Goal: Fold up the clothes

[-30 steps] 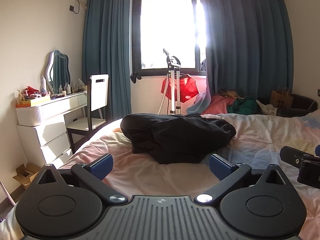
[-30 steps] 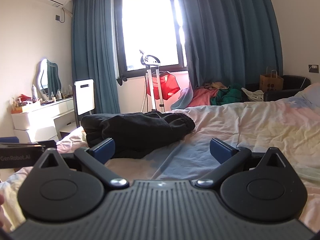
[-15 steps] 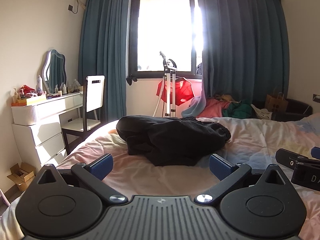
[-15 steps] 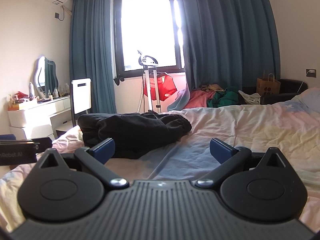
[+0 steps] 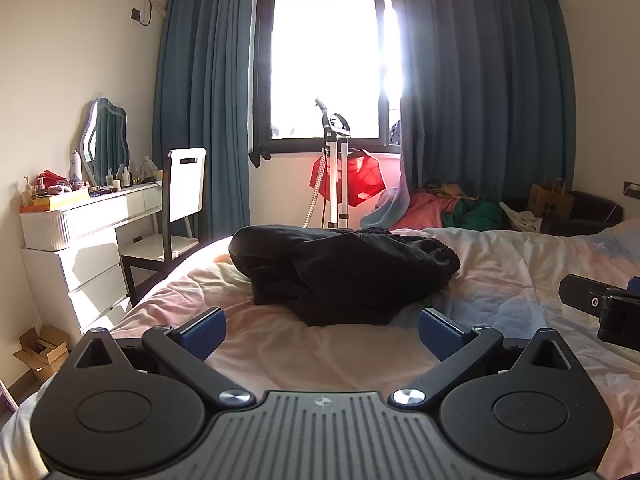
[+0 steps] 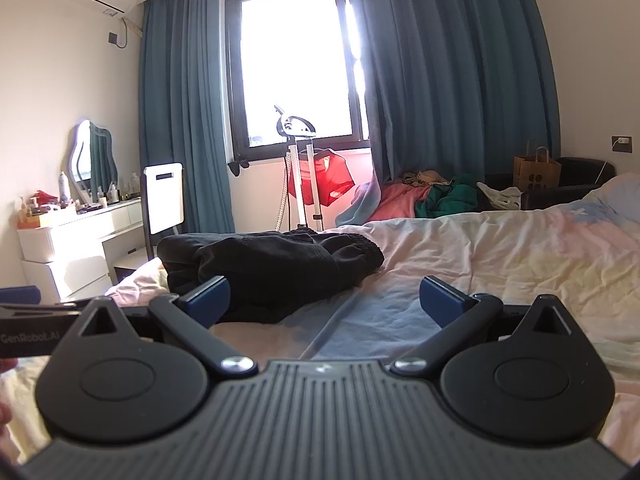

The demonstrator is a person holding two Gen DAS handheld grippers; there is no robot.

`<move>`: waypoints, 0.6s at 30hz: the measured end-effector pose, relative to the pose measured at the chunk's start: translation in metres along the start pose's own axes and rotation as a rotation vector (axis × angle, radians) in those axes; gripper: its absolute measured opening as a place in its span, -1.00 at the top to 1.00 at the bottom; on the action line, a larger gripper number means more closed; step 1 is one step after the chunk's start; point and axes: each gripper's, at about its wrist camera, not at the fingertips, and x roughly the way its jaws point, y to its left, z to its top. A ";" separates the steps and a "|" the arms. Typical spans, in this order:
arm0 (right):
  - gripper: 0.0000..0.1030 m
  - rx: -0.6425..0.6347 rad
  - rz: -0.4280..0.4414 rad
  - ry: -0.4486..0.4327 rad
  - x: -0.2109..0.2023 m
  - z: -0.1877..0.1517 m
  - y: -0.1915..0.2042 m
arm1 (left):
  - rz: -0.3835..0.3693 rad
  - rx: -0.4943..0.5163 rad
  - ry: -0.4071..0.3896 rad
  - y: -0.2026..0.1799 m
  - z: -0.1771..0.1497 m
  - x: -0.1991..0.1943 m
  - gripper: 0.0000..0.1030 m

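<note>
My left wrist view sits low over the bed point(image 5: 280, 360), facing the window point(image 5: 324, 68), with the black garment point(image 5: 344, 276) close ahead of its tongs. My right wrist view faces likewise, the garment point(image 6: 272, 268) ahead-left. Both share bed, window and dresser point(image 5: 80, 232).

Black garment point(image 5: 344, 276): one piece of dark, matte fabric, lying crumpled and unfolded in a low heap on the pastel bedsheet point(image 5: 500, 264), near the bed's far left edge. A gathered, ribbed hem is showing along its right end, and soft folds are bunching toward the near side.
</note>
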 end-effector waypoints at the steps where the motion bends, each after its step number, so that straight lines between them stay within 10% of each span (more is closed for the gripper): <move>1: -1.00 -0.001 -0.004 0.000 0.000 0.000 0.000 | -0.009 -0.001 -0.001 0.000 -0.001 0.000 -1.00; 18: -1.00 0.134 -0.092 -0.064 -0.022 0.023 -0.032 | -0.140 0.086 0.124 -0.031 -0.017 0.070 -0.99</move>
